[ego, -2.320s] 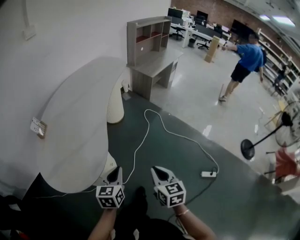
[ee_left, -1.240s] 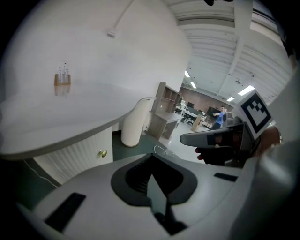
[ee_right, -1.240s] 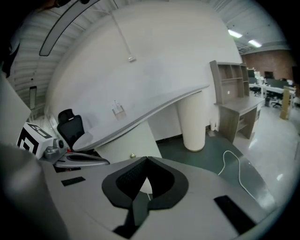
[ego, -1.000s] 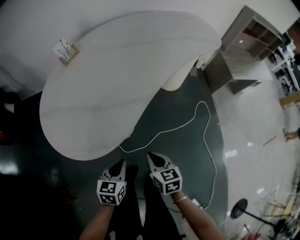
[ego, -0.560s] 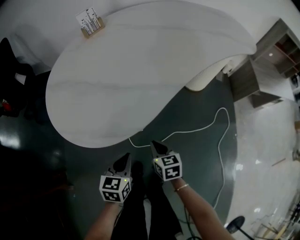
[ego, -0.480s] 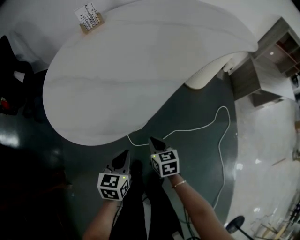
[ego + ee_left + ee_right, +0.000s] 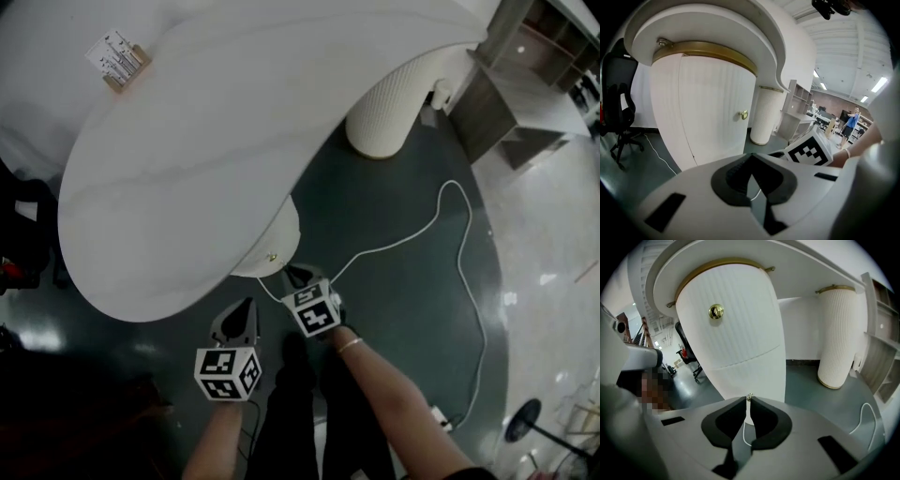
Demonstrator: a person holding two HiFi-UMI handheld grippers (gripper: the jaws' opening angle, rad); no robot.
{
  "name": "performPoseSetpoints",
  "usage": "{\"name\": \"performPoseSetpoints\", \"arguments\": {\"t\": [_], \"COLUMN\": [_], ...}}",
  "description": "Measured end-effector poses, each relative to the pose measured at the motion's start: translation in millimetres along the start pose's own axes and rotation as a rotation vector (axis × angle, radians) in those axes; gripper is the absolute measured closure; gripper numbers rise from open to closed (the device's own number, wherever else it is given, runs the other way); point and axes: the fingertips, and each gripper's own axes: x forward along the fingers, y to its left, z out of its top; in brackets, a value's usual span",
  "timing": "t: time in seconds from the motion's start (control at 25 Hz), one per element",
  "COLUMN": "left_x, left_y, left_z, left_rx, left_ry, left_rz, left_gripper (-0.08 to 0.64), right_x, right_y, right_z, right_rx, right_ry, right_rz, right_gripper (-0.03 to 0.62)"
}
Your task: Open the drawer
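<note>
A white oval table (image 7: 187, 141) rests on a white fluted pedestal (image 7: 277, 246) with a gold band. The pedestal's front panel (image 7: 736, 329) bears a small brass knob (image 7: 716, 311), also seen as the knob (image 7: 273, 256) and the knob (image 7: 743, 114). My right gripper (image 7: 295, 276) is shut and empty, low beside the pedestal, its tips just below and right of the knob; its jaws (image 7: 749, 397) point at the panel under the knob. My left gripper (image 7: 247, 309) is shut and empty, further back on the left; its tips (image 7: 751, 157) face the pedestal.
A second fluted pedestal (image 7: 389, 108) stands further right. A white cable (image 7: 450, 225) loops over the dark floor to a power strip (image 7: 441, 417). A black office chair (image 7: 621, 108) is at the left, a card stand (image 7: 117, 58) on the table, a wooden shelf desk (image 7: 525, 103) beyond.
Both grippers have sunk below the table edge. The right one has gone forward to the pedestal by the knob. The pedestal and knob have come into the head view.
</note>
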Motion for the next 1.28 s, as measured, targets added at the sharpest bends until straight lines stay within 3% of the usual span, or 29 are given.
{"name": "performPoseSetpoints", "arguments": {"t": [0.24, 0.32, 0.6, 1.08, 1.28], "left_x": [23, 30, 47, 60, 61], "left_y": [-2, -1, 12, 23, 20], "left_z": [-10, -13, -17, -20, -17], "left_rx": [0.021, 0.022, 0.034, 0.022, 0.018], "left_ry": [0.025, 0.027, 0.042, 0.055, 0.055], "left_rz": [-0.012, -0.013, -0.011, 0.004, -0.001], "left_gripper": [0.557, 0.557, 0.557, 0.557, 0.557], "right_x": [27, 37, 72, 104, 106], "right_y": [-5, -7, -2, 0, -2], "right_z": [-14, -19, -19, -25, -25], "right_rx": [-0.022, -0.027, -0.098, -0.198, -0.220], "right_ry": [0.019, 0.031, 0.058, 0.136, 0.132], "right_rz": [0.014, 0.022, 0.078, 0.086, 0.102], "right_gripper": [0.576, 0.516, 0.449, 0.451, 0.488]}}
